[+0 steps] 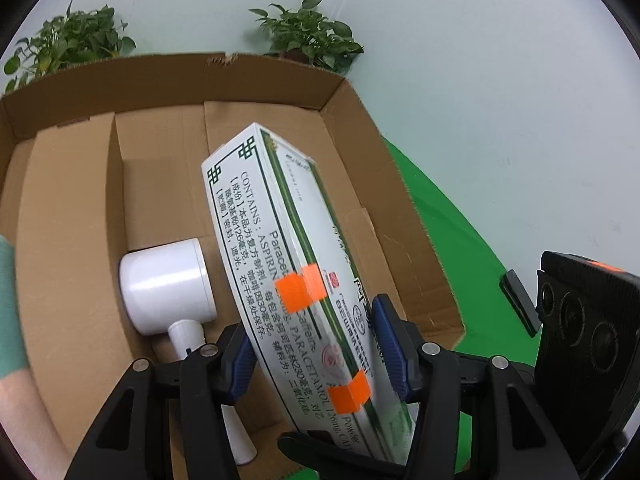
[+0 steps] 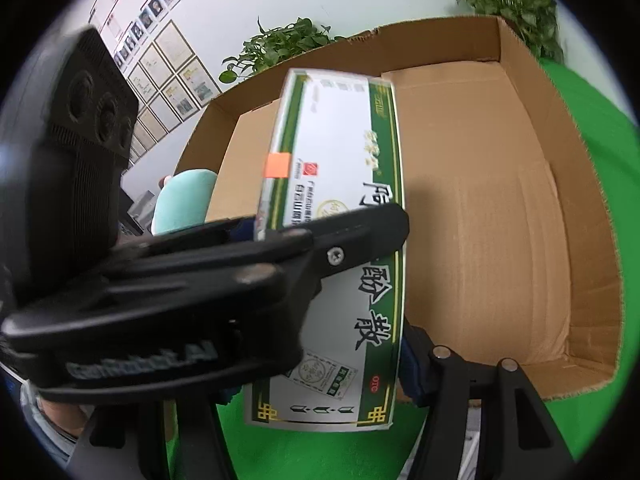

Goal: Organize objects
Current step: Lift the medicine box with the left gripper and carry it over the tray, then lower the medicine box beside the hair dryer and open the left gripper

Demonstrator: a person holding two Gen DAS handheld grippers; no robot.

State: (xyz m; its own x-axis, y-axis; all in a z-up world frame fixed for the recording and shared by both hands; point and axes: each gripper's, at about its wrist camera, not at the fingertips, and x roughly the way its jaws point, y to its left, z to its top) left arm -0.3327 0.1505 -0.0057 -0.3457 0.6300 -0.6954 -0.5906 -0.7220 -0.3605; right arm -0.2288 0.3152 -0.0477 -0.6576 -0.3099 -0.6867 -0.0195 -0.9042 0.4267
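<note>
Clearly white-and-green medicine box (image 1: 288, 280) — orange tape tabs, Chinese print.

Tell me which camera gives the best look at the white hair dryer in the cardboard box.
The left wrist view. There the white hair dryer lies on the floor of the cardboard box, barrel and handle both showing, left of the medicine box gripped by the left tool. The right wrist view shows none of it; the medicine box and left tool block that side.
</note>
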